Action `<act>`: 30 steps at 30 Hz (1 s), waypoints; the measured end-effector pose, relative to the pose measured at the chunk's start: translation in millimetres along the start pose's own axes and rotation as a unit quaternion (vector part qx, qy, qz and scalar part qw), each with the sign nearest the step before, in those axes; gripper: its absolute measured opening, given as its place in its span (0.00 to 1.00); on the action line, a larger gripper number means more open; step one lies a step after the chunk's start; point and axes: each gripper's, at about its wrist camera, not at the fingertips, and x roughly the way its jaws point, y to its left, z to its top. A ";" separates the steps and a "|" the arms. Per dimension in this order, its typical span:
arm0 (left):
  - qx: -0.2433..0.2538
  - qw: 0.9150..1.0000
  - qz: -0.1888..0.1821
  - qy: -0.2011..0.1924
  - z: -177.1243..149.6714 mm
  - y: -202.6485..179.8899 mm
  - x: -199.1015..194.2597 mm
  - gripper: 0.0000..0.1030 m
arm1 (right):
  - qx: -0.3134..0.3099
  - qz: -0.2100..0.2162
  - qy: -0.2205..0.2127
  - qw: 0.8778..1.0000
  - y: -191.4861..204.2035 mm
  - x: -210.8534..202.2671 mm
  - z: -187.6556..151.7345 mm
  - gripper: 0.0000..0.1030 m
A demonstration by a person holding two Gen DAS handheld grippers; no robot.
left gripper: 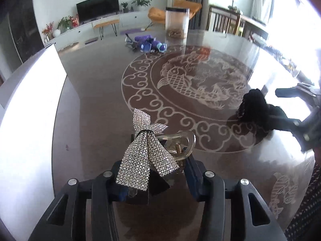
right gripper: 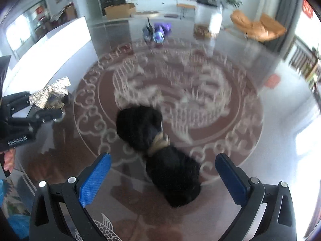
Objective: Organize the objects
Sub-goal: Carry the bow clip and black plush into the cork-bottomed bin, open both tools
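Note:
My left gripper is shut on a clear hair claw clip with a rhinestone bow, held just above the glass table; it also shows in the right wrist view. A black fluffy bow hair piece lies on the table between the blue pads of my right gripper, which is open around it. In the left wrist view the black bow sits at the right with the right gripper over it.
The round glass table has a fish pattern at its centre. A pile of purple and blue hair accessories lies at the far side, with a clear jar beside it. A white panel lies at the left edge.

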 end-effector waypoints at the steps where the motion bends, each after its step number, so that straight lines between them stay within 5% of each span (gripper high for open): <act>1: -0.008 1.000 -0.003 -0.004 -1.3 1.8 -1.8 0.45 | -0.004 0.006 -0.004 1.000 1.3 -2.8 3.3 0.73; 3: -0.021 1.000 -0.011 -0.016 -3.9 5.5 -9.1 0.45 | 0.001 0.029 0.018 0.999 -0.8 1.7 9.6 0.27; 9: -0.063 0.994 -0.048 -0.072 -15.6 15.8 -74.5 0.45 | 0.049 0.066 0.024 0.996 -8.3 -23.2 14.9 0.27; 13: -0.095 0.986 -0.058 -0.122 -25.4 47.3 -143.8 0.45 | 0.046 0.111 -0.010 0.993 27.6 -69.7 35.2 0.27; 17: -0.126 0.979 0.022 -0.157 -43.6 113.5 -207.8 0.45 | 0.039 0.215 -0.065 0.974 98.2 -109.9 84.3 0.27; 20: -0.160 0.972 0.097 -0.142 -64.6 170.1 -226.3 0.46 | 0.017 0.296 -0.083 0.952 168.7 -126.5 114.7 0.27; 23: -0.182 0.965 0.175 -0.077 -88.7 215.6 -215.6 0.55 | -0.004 0.348 -0.078 0.934 237.8 -120.9 135.0 0.34; 25: -0.205 0.958 0.192 -0.052 -106.1 235.8 -207.9 0.65 | -0.013 0.378 -0.070 0.923 274.5 -110.3 142.1 0.77; 30: -0.219 0.959 0.173 -0.051 -119.5 223.6 -201.8 0.66 | -0.021 0.360 -0.079 0.929 284.3 -100.2 128.4 0.84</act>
